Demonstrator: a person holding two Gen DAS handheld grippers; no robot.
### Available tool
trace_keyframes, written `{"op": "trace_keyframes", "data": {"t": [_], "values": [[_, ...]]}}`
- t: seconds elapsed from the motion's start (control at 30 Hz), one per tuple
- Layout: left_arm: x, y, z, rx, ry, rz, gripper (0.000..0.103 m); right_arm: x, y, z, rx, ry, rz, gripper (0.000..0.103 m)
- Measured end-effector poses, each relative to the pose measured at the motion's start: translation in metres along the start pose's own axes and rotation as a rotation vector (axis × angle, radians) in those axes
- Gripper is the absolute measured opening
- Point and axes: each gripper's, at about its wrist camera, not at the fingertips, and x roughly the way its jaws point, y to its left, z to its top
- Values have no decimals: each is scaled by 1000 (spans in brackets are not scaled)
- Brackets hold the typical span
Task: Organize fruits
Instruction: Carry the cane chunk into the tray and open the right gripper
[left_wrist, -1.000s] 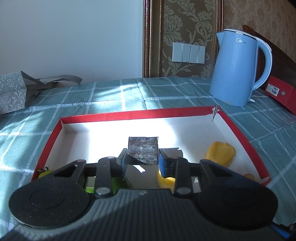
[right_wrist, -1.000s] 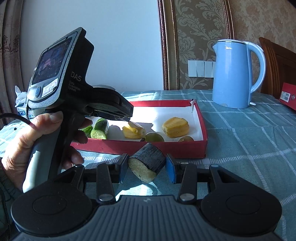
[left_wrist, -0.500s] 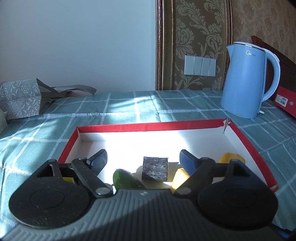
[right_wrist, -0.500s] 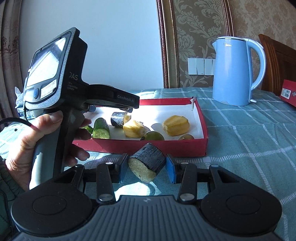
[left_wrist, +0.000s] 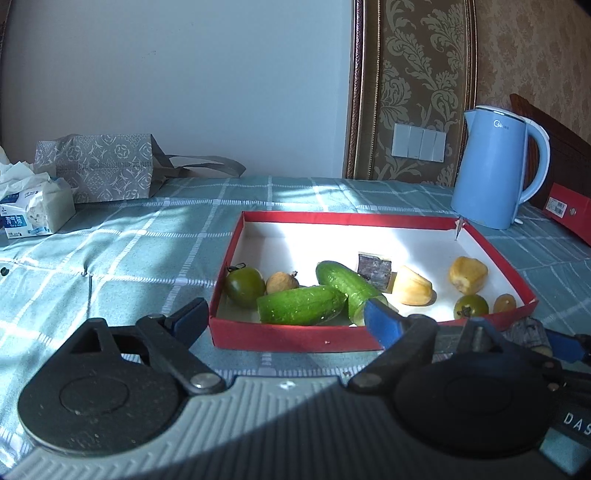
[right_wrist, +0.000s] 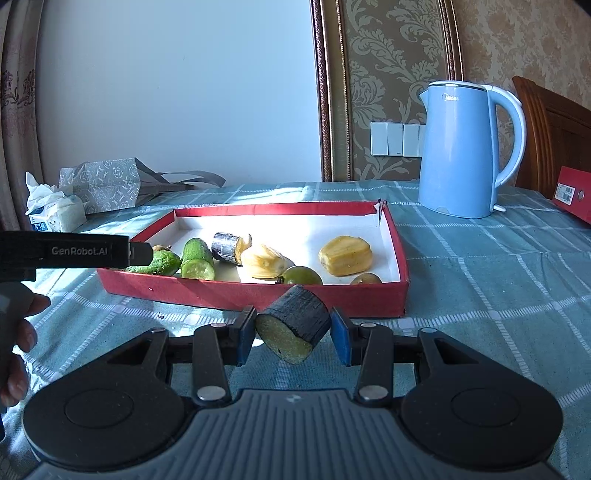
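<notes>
A red tray (left_wrist: 295, 338) with a white floor holds two cucumber pieces (left_wrist: 301, 304), green tomatoes (left_wrist: 243, 286), yellow fruit chunks (left_wrist: 412, 291) and a dark-skinned cane piece (left_wrist: 373, 268). My left gripper (left_wrist: 286, 319) hovers just before the tray's near wall, its jaws still opening with nothing between them. In the right wrist view the tray (right_wrist: 221, 291) lies ahead. There my right gripper (right_wrist: 293, 328) is shut on a second dark cane piece (right_wrist: 295, 323), cut face toward me, held above the cloth in front of the tray. A hand (right_wrist: 20, 332) holds the left tool at the left edge.
A blue kettle (left_wrist: 495, 170) stands behind the tray on the right, beside a red folder (left_wrist: 569, 214). A tissue pack (left_wrist: 33, 214) and a grey patterned bag (left_wrist: 99, 166) sit at the far left. The checked teal cloth (left_wrist: 129, 258) covers the table.
My left gripper opened, left its dark cane piece lying in the tray beside the cucumber, and drew back out over the near wall. The right gripper kept still with its piece.
</notes>
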Motion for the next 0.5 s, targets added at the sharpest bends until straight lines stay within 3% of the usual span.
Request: {"op": "trace_keyframes", "data": {"t": [0.3, 0.5], "values": [[-2, 0, -2, 9, 3, -5, 95, 16, 7, 31, -52, -21, -21, 42], [6, 7, -1, -20, 50, -9, 95, 56, 6, 60, -92, 5, -64, 42]]}}
